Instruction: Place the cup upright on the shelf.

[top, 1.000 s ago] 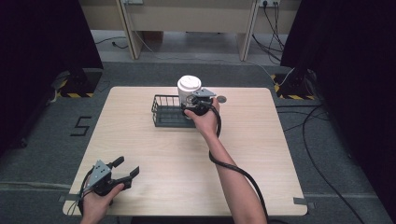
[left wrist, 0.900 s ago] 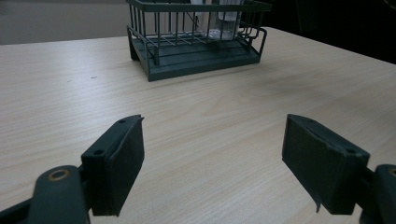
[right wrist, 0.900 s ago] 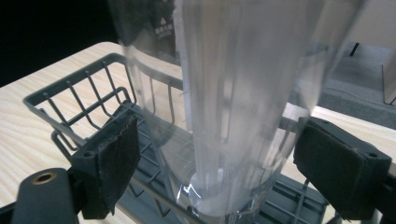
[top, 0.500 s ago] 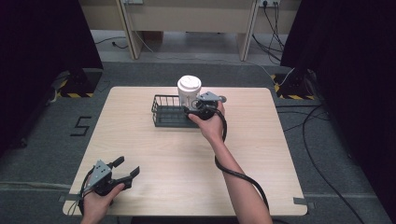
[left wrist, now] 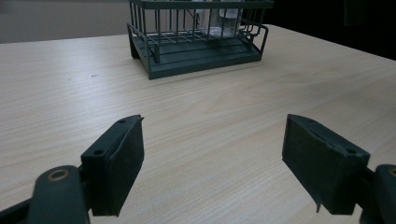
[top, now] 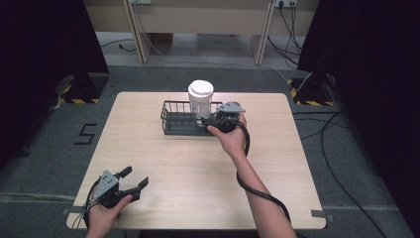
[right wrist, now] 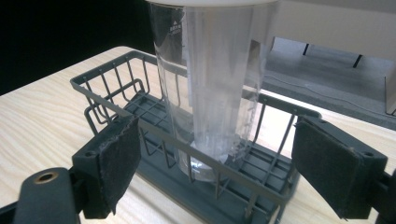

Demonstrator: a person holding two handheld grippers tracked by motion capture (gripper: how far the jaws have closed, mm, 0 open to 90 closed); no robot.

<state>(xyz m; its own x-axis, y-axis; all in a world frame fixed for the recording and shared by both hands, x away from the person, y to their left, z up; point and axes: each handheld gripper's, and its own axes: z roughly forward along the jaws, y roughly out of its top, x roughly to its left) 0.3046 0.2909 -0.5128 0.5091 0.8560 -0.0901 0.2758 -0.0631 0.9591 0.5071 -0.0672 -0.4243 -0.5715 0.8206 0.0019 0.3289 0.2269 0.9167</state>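
Note:
A tall clear plastic cup point(top: 200, 98) with a white lid stands upright in the right end of a dark wire basket point(top: 177, 120) at the back middle of the table. In the right gripper view the cup point(right wrist: 210, 93) rises inside the basket point(right wrist: 140, 116), just beyond the open jaws. My right gripper point(top: 207, 121) is open at the basket's near right corner and points at the cup without touching it. My left gripper point(top: 134, 177) is open with nothing in it, low over the table's near left corner. It faces the basket point(left wrist: 196, 44) from far off.
The light wooden table point(top: 277, 163) has bare room between the basket and the near edge. The right gripper's black cable point(top: 245, 148) loops along the forearm. Beyond the table lie grey floor, dark curtains and trailing cables.
My right gripper has drawn back a little from the cup, toward the right and the near side. The cup stays in the basket. My left gripper has not moved.

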